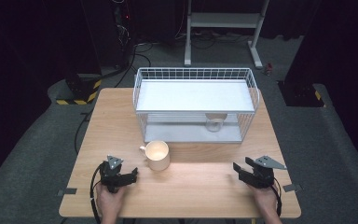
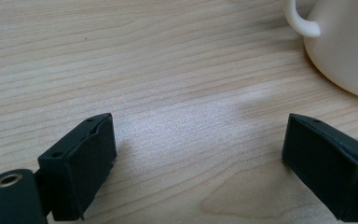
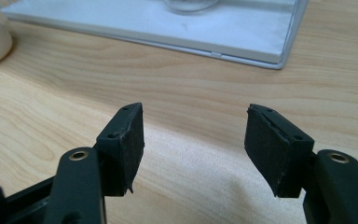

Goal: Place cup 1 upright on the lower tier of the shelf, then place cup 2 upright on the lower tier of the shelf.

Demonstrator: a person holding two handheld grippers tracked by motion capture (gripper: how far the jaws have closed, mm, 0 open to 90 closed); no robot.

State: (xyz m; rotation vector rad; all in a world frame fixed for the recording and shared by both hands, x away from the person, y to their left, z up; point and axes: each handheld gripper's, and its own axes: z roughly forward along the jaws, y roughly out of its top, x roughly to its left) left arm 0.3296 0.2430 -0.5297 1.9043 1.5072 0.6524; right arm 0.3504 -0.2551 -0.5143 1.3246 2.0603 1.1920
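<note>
Mug (image 1: pixel 157 155), smooth cream ceramic, stands on the woodgrain counter (image 1: pixel 196 186).
Left gripper (image 1: pixel 131 177) and right gripper (image 1: pixel 238 169) rest low near the front edge, fingers wide, empty.

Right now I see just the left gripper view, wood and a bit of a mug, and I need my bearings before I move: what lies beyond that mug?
Observer: A white wire rack stands farther back on the table, past the cream mug.
Operator: Anything stored in it?
Observer: On its lower shelf sits a clear glass under something rounded and pale; I cannot tell what that is.
Operator: And my other gripper?
Observer: The right gripper rests near the table's front right, jaws apart with nothing between them.
Operator: Is my left one clear too?
Observer: Yes, the left gripper is open over bare wood, apart from the mug.
</note>
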